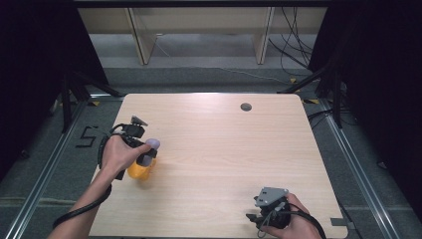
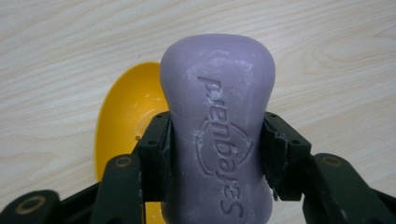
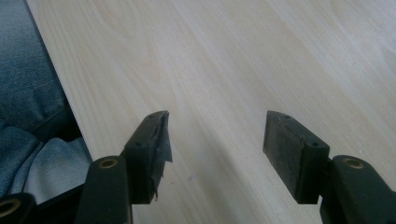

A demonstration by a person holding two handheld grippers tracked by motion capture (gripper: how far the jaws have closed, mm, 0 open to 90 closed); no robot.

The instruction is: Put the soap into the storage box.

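Purple soap bar point(image 2: 217, 126) clamped in left tongs point(image 2: 217, 154) above yellow dish point(image 2: 123, 116); right tongs point(image 3: 217, 149) wide, empty over table point(image 3: 224, 56).

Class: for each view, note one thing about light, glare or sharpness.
High view: glare whitens the far table; surroundings dark. Left gripper view: the soap is sharp, its lettering readable, evenly lit. Right gripper view: soft shadow under the open right gripper; grain crisp.

A pale wooden table point(image 1: 224, 149) with a round grommet hole point(image 1: 246, 106) — cables point(image 1: 293, 45) trail beyond.
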